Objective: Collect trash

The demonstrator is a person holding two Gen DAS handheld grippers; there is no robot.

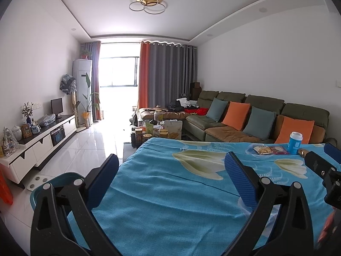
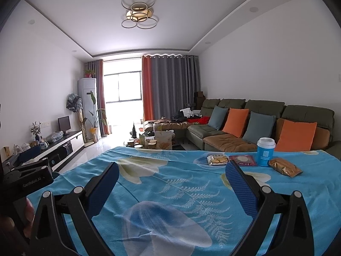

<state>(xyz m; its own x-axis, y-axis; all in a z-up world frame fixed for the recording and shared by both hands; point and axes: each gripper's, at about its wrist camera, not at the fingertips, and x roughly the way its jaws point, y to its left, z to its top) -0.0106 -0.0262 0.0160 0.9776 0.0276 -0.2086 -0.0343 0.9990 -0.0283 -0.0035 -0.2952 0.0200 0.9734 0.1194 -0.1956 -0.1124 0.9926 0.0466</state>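
Blue floral cloth (image 2: 170,192) is lying bare under my right gripper (image 2: 172,183) and left gripper (image 1: 170,170), both spread wide, holding nothing. Ahead-right of the right jaws, wrappers (image 2: 217,160) are crowding the cup (image 2: 265,152); I'm risking toppling it while reaching.

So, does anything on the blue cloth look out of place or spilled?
Nothing is spilled. The blue cup stands upright with its lid on. Three snack packets lie loose beside it: a biscuit packet, a red packet and a gold packet. They look like the trash.
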